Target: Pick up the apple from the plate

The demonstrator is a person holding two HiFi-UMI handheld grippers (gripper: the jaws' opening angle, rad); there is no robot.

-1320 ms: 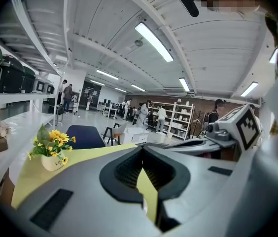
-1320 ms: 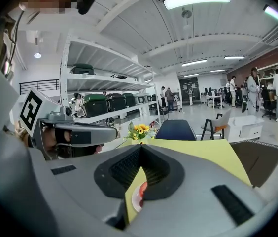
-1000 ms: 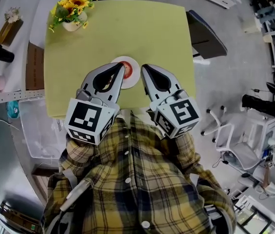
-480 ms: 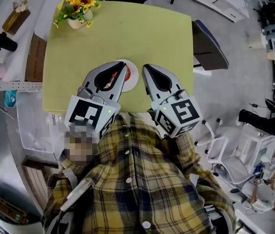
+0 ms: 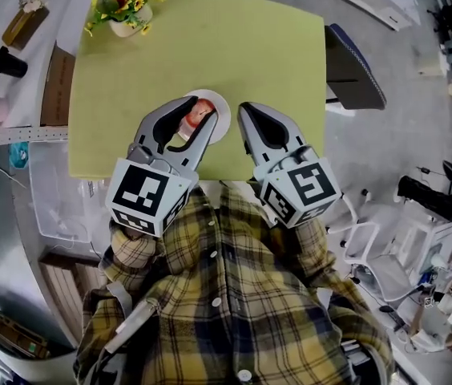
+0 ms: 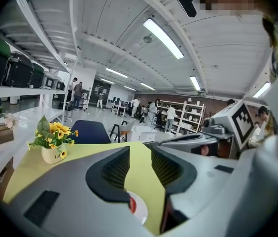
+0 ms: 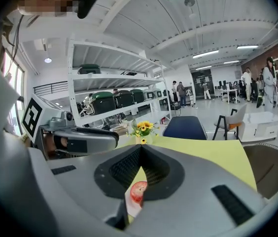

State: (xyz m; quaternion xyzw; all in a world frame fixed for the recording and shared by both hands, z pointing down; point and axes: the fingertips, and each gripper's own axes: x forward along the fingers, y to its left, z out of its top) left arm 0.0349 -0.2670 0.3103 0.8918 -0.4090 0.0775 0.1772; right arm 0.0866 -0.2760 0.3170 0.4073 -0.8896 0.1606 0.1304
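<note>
Apple (image 5: pixel 199 112): red, resting on the white plate (image 5: pixel 220 105) and not lifted.
Plate: on the yellow-green counter (image 5: pixel 234 46), at its 6 o'clock edge, the side nearest my body.
My left hand-held gripper (image 6: pixel 140 152): the jaws stand a narrow gap apart and are opening. It comes in over the plate from about 7 o'clock. In the left gripper view, bare counter shows through the gap. The apple peeks out low down there, partly hidden behind the left jaw. In the head view the apple shows in the gap between the two jaws. I see no pad pressing on it, so I have hold of nothing here.
My right hand-held gripper (image 7: pixel 140 147): the jaw tips are pressed together with nothing gripped. It sits over the counter just at 3 o'clock of the plate. In the right gripper view the apple shows through the slot behind the closed tips, lying beyond the jaws.
Both together: side by side, near each other but apart, both pointing toward 12 o'clock across the counter.
Sunflower pot (image 5: pixel 126 2): at the counter's 11 o'clock corner, well apart from the plate.
Dark chair (image 5: pixel 354 62): just off the counter's edge at 2 o'clock.
</note>
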